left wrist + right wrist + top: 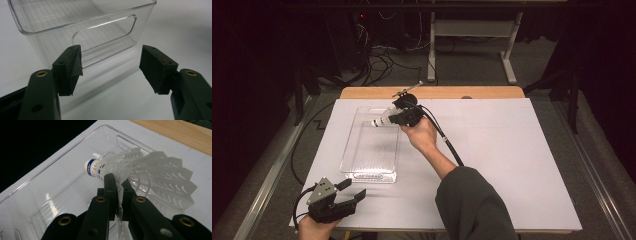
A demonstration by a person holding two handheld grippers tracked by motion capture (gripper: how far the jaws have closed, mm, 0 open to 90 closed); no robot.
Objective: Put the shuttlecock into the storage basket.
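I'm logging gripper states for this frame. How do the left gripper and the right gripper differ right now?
The left gripper has its jaws spread wide with nothing between them; the right gripper is shut on the skirt of a white shuttlecock. The left gripper sits low by the near end of the clear plastic bin, outside it; the right gripper is held above the bin's far end. Both have black jaws and are hand-held.

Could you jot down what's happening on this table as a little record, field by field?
Surface: white table top
Container: clear plastic bin, open at the top
Held item: white shuttlecock, above the bin
Right gripper: shut on the shuttlecock's feathers
Left gripper: open, holding nothing, facing the bin's handle cut-out
Likely aim: dropping the shuttlecock into the bin
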